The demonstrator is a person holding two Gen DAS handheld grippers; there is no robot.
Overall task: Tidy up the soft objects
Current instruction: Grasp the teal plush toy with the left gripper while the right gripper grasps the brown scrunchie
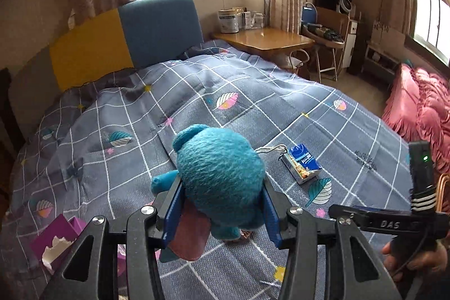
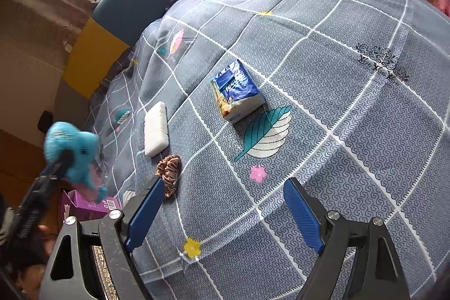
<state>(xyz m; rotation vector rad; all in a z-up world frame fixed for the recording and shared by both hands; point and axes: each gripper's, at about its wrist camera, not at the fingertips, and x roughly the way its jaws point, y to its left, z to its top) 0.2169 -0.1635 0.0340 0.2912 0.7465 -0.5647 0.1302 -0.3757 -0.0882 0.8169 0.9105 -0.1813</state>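
A fuzzy blue plush toy (image 1: 219,176) hangs above the bed, and my left gripper (image 1: 222,187) is shut on it, with a blue pad pressed into each side. A pink flap hangs below the toy. The right wrist view shows the same toy (image 2: 76,151) lifted at the far left over a purple box (image 2: 87,204). On the grey checked bedspread (image 2: 351,131) lie a blue tissue pack (image 2: 239,92), a white oblong pad (image 2: 156,128) and a brown scrunchie (image 2: 168,170). My right gripper (image 2: 223,183) stands open just above the bedspread, its left finger beside the scrunchie.
The purple box (image 1: 56,241), with torn white paper in it, sits at the bed's near left edge. A yellow and blue headboard (image 1: 126,41) stands behind the bed. Beyond it are a wooden table (image 1: 264,38) and a pink quilt (image 1: 422,108) at the right.
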